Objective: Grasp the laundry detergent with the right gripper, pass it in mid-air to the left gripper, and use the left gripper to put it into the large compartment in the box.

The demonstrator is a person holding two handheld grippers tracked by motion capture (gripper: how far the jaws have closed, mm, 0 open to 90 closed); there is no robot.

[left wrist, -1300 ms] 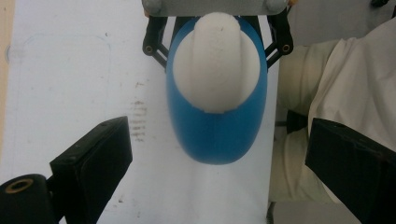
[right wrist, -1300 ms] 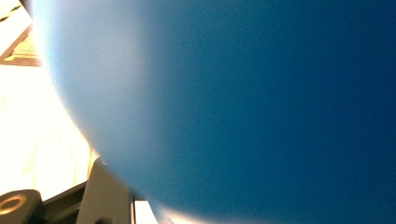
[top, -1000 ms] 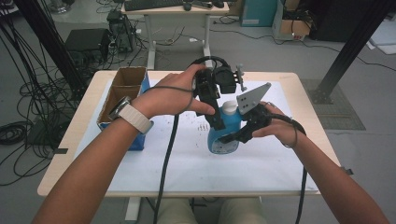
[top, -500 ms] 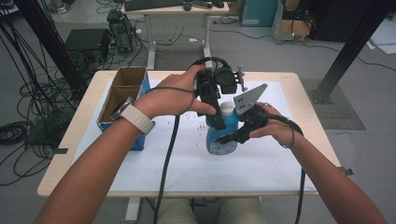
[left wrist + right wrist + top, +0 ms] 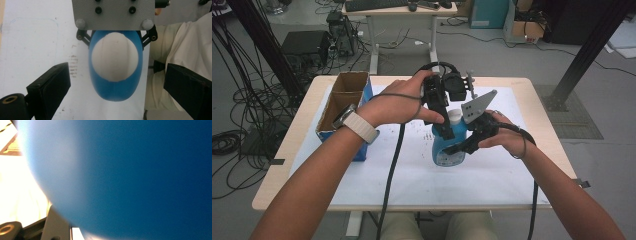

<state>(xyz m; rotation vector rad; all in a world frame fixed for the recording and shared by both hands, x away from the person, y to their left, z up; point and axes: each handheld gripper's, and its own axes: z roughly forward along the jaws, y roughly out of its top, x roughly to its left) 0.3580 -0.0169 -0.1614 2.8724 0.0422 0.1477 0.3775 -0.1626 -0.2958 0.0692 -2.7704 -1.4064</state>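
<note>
At the middle of the bench (image 5: pixel 512 100), on the white sheet, stands the blue bottle (image 5: pixel 446 145) with its white cap (image 5: pixel 454 116) up, and I have both claws on the job. My right claw (image 5: pixel 462 147) comes in from the side and is clamped on the bottle's body; in the right gripper view the blue wall (image 5: pixel 125 175) sits pressed right up against the camera, so I judge the hold firm, though the jaws themselves are hidden there. My left claw (image 5: pixel 439 112) hangs just above the cap, pointing straight down; in the left gripper view its two black jaws stand wide apart on either side of the cap (image 5: pixel 114 60), touching nothing. So I read this as the step of bracing the bottle with one hand while lining the other up to take the cap. The next move calls for lowering the left claw until the pads flank the cap, squeezing squarely across it, then twisting while the right keeps the body from turning. The cardboard box (image 5: pixel 343 102) at the left edge stays well apart from all this.
</note>
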